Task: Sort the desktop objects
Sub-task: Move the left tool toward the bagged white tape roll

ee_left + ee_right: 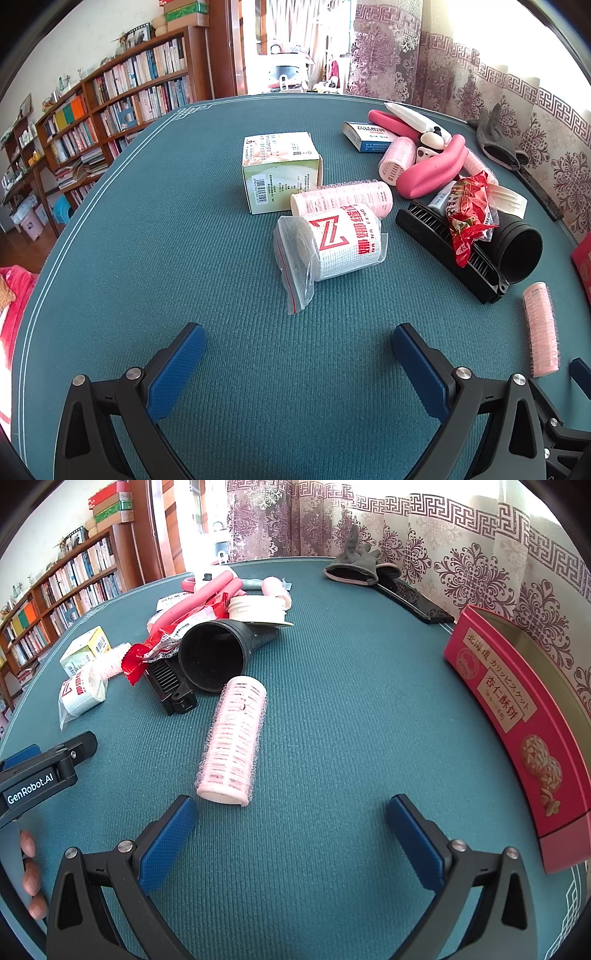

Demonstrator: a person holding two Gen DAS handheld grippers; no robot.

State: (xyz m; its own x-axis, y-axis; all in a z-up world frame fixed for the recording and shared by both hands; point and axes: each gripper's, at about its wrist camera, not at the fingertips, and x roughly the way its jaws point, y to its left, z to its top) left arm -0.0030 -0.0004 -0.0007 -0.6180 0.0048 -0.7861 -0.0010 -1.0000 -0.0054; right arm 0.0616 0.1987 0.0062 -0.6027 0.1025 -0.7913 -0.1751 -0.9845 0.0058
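My left gripper (pixel 299 334) hangs open over bare green cloth, nothing between its blue pads. Just ahead of it lies a white bandage roll in a clear bag (pixel 332 245), with a pink hair roller (pixel 341 197) and a green-white box (pixel 279 168) behind. My right gripper (pixel 291 806) is open too; a pink hair roller (pixel 234 738) lies just ahead of its left finger, not touched. Beyond sits a pile: black hair-dryer nozzle (pixel 214 657), black comb attachment (pixel 168 686), red snack wrapper (pixel 162 642), pink foam curlers (pixel 210 590).
A red biscuit tin (pixel 517 716) stands open along the table's right side. A grey glove (pixel 354 565) and a black flat object (pixel 417 602) lie at the far edge by the curtain. A bookshelf (pixel 110 110) stands beyond the table's left. A hand (pixel 31 875) holds the left gripper.
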